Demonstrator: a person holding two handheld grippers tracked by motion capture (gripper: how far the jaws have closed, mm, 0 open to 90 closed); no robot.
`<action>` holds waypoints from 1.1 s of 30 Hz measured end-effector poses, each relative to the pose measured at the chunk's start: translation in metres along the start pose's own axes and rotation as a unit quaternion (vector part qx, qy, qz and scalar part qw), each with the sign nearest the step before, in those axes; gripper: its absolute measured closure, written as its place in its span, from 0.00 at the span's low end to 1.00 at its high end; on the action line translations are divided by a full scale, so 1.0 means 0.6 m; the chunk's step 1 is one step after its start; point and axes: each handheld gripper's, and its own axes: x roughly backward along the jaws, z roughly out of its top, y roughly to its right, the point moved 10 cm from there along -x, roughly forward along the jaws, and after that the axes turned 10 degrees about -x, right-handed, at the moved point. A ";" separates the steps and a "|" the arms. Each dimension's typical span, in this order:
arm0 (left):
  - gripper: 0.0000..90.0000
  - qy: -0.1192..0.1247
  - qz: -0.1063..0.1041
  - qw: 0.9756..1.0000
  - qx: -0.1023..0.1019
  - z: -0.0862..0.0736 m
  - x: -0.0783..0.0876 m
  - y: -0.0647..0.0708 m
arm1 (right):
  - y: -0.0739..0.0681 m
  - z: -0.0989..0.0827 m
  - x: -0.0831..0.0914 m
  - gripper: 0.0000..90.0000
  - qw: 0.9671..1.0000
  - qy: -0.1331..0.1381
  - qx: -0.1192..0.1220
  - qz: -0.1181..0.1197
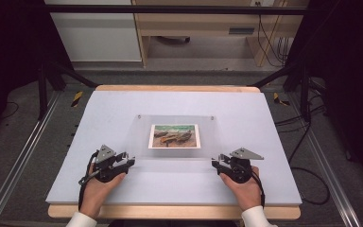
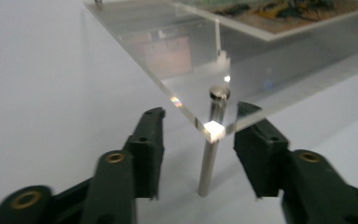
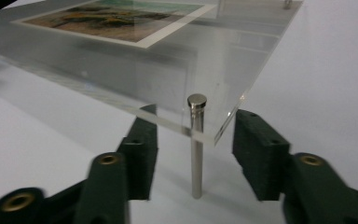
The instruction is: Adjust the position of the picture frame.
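Note:
A clear acrylic plate (image 1: 137,137) stands on short metal posts in the middle of the white board, with a landscape picture (image 1: 174,135) lying on it. My left gripper (image 1: 131,161) sits at the plate's near left corner. In the left gripper view its jaws (image 2: 199,114) are open on either side of the corner post (image 2: 209,163), not touching it. My right gripper (image 1: 216,162) is at the near right corner. Its jaws (image 3: 196,120) likewise stand open around that corner's post (image 3: 196,158), under the plate's edge (image 3: 223,56).
The white board (image 1: 170,189) lies on a wooden table (image 1: 170,211). Metal rails (image 1: 23,151) run along both sides, with cables (image 1: 307,175) on the floor to the right. A wooden desk (image 1: 194,28) stands beyond the far edge.

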 end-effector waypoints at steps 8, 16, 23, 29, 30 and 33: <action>0.29 0.014 -0.017 1.000 0.002 0.009 0.016 0.014 | 0.003 -0.005 0.034 0.27 1.000 -0.001 0.004 -0.001; 0.11 0.018 -0.034 0.999 -0.007 0.017 0.024 0.029 | 0.009 0.011 0.054 0.16 1.000 0.021 -0.005 0.003; 0.07 0.033 -0.045 0.998 0.000 0.025 0.035 0.028 | 0.013 0.020 0.062 0.13 0.999 0.033 -0.010 0.003; 0.07 0.044 -0.047 0.998 0.005 0.031 0.041 0.025 | 0.018 0.025 0.066 0.13 0.999 0.044 -0.017 -0.004; 0.07 0.046 -0.047 0.998 0.006 0.032 0.043 0.024 | 0.018 0.026 0.066 0.14 0.999 0.047 -0.018 -0.004; 0.07 0.054 -0.047 0.997 0.011 0.038 0.048 0.022 | 0.019 0.031 0.069 0.14 0.998 0.055 -0.018 -0.009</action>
